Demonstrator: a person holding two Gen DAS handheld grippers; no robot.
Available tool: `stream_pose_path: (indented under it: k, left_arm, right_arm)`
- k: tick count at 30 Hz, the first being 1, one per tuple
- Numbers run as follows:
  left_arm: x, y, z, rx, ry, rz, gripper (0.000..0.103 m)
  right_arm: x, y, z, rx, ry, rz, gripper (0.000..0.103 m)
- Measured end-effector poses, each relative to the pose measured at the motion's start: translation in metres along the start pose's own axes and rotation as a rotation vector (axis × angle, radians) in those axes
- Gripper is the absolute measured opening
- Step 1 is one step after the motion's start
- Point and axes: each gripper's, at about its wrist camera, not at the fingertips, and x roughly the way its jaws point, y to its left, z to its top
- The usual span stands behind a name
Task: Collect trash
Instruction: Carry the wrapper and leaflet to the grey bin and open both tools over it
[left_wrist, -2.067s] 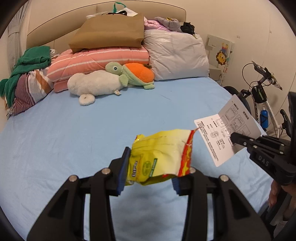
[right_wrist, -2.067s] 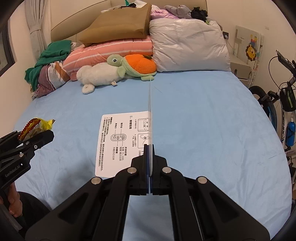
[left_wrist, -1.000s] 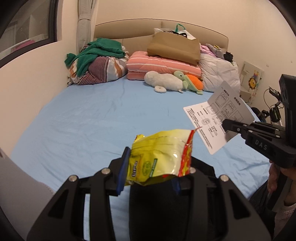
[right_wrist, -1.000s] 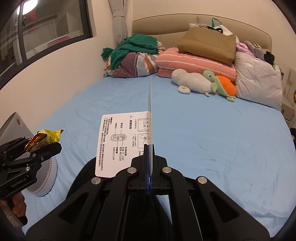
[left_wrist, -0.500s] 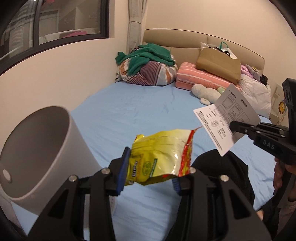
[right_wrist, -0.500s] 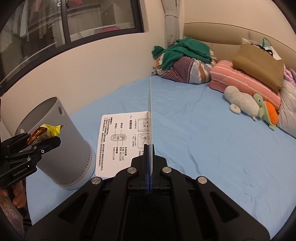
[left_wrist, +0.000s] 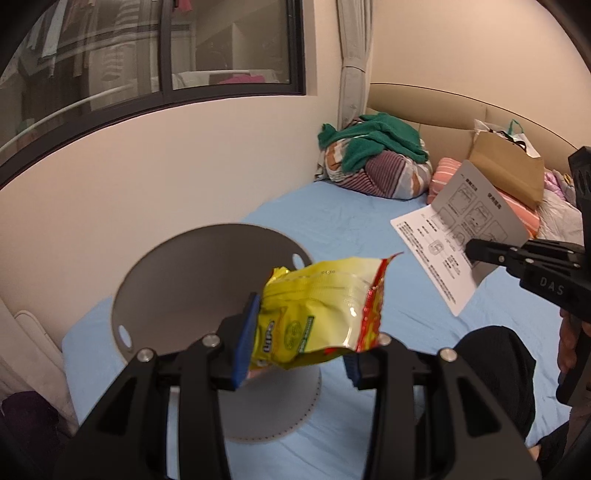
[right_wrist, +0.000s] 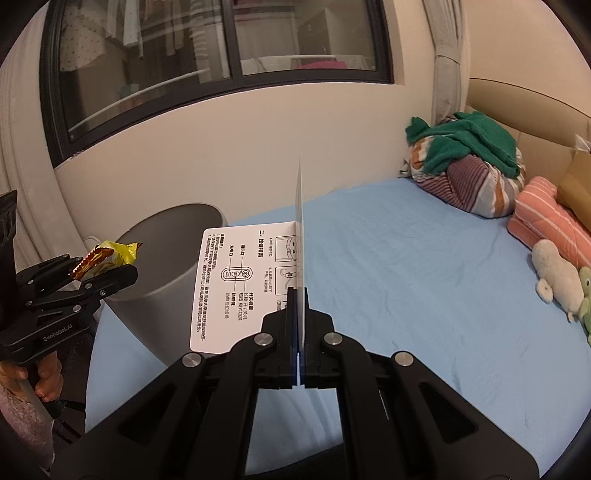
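left fingers (left_wrist: 295, 354) grip yellow snack bag (left_wrist: 317, 314); right fingers (right_wrist: 300, 363) pinch folded leaflet (right_wrist: 240, 284).

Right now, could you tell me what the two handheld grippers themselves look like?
Both are matte black with angular cut-out fingers, silver pivot bolts and blue pads. The left gripper reads "GenRobot.AI" in white, the right gripper "DAS". A pinkish knit sleeve shows below the left.
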Motion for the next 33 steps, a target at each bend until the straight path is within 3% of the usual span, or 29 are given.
stream_pose_path:
  k: [12,28,31,32,33]
  left_arm:
    - [-0.016,0.066,0.013,-0.095,-0.024,0.221,0.04]
    - [0.015,0.09,0.022,-0.154,0.024,0.254,0.041]
    - [0.019,0.09,0.022,-0.154,0.022,0.25,0.047]
    - [0.02,0.09,0.022,-0.151,0.023,0.25,0.052]
    - [0.022,0.09,0.022,-0.151,0.023,0.251,0.064]
  right_arm:
    - [0.048,0.063,0.057,-0.142,0.012,0.18,0.0]
    - [0.088,0.096,0.088,-0.248,0.04,0.227,0.0]
    - [0.095,0.1,0.088,-0.256,0.058,0.227,0.0]
    - [0.097,0.101,0.087,-0.256,0.065,0.226,0.001]
    - [0.1,0.101,0.087,-0.254,0.072,0.224,0.001]
